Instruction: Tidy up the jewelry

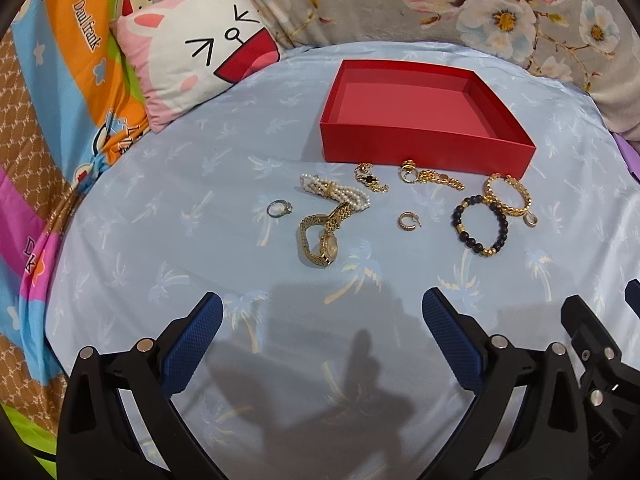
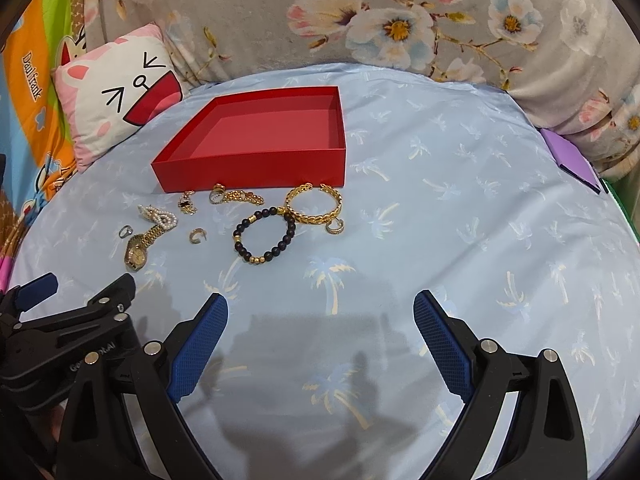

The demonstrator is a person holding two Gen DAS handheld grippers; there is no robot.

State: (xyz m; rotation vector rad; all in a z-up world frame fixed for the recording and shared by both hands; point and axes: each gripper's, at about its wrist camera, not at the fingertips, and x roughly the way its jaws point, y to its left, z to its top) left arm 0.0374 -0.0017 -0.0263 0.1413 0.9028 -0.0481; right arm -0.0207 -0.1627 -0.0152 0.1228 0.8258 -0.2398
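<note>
An open red box (image 1: 424,150) (image 2: 248,166) sits on the light blue palm-print sheet, with nothing in it. In front of it lie several jewelry pieces: a gold watch (image 1: 320,236) (image 2: 138,250), a pearl bracelet (image 1: 340,192) (image 2: 162,216), a silver ring (image 1: 278,209) (image 2: 126,232), a black bead bracelet (image 1: 482,224) (image 2: 264,236), a gold bangle (image 1: 508,196) (image 2: 314,206), a gold chain (image 1: 434,176) (image 2: 236,197) and a small hoop earring (image 1: 408,222) (image 2: 196,236). My left gripper (image 1: 322,316) is open and empty, near the watch. My right gripper (image 2: 320,314) is open and empty, nearer than the bead bracelet.
A cartoon cat pillow (image 1: 196,60) (image 2: 116,96) lies left of the box. A floral grey blanket (image 1: 460,0) (image 2: 360,12) rises behind. A colourful quilt (image 1: 60,120) is at the left. A purple object (image 2: 572,156) lies at the sheet's right edge.
</note>
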